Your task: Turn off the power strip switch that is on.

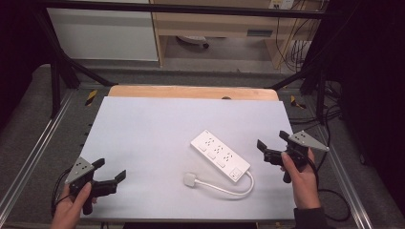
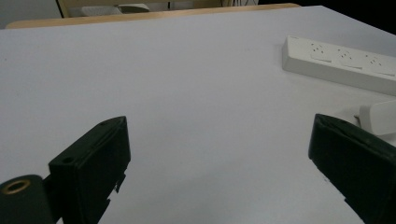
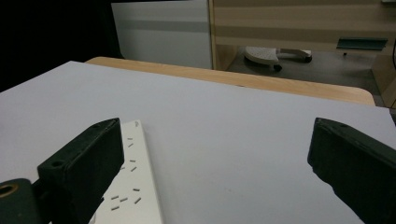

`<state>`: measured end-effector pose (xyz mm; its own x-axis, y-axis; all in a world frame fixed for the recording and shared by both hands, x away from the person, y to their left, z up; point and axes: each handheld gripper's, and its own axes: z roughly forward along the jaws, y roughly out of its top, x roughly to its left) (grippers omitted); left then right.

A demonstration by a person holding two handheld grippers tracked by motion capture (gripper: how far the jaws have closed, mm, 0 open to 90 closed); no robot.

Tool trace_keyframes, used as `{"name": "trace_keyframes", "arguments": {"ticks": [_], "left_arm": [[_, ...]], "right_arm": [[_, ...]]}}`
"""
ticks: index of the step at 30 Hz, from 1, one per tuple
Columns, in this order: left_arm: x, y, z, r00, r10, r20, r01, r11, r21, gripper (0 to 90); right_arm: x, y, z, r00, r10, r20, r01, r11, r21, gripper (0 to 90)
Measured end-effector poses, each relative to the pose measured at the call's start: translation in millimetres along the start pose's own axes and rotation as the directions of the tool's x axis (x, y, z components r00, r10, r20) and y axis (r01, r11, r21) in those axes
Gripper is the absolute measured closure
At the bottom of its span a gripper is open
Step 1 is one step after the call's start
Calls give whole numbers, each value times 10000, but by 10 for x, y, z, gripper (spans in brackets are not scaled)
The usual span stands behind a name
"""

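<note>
A white power strip (image 1: pixel 220 155) lies at an angle on the white table top (image 1: pixel 153 124), right of centre. Its white cord (image 1: pixel 234 191) loops round the front to a white plug (image 1: pixel 190 179) lying on the table. My left gripper (image 1: pixel 110 169) is held at the front left corner, open and empty, well apart from the plug. In the left gripper view the strip (image 2: pixel 341 63) and plug (image 2: pixel 380 116) lie ahead to the right of the open gripper (image 2: pixel 219 126). My right gripper (image 1: pixel 272 140) hovers open just right of the strip. The right gripper view has the strip (image 3: pixel 135 186) beside its left jaw.
A wooden table edge (image 1: pixel 191 91) runs along the far side. Metal frame rails (image 1: pixel 33 148) flank the table. Behind stand a white cabinet (image 1: pixel 102 33) and wooden shelving (image 1: pixel 215 24), with hanging cables (image 1: pixel 298 47) at the far right.
</note>
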<state>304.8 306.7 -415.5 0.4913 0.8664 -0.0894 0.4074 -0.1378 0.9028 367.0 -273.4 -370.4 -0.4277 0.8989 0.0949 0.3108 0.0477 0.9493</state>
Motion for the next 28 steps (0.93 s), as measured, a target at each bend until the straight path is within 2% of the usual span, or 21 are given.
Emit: {"name": "trace_keyframes", "arguments": {"ticks": [14, 19, 23, 28], "left_arm": [[4, 3, -7, 10000, 9, 7, -9, 10000, -13, 55], [3, 3, -6, 10000, 8, 14, -8, 10000, -21, 55], [2, 4, -6, 10000, 16, 24, -16, 10000, -19, 55], [-2, 4, -1, 10000, 19, 52, -19, 10000, -1, 55]], "right_arm": [[-129, -305, -78, 9998, 195, 95, -199, 9991, 372, 51], [-158, -407, -68, 9998, 136, 167, -144, 9986, 513, 52], [-170, -477, -21, 9997, 106, 234, -124, 9968, 789, 52], [-190, -578, 67, 9982, 118, 583, -210, 9869, 1598, 49]]}}
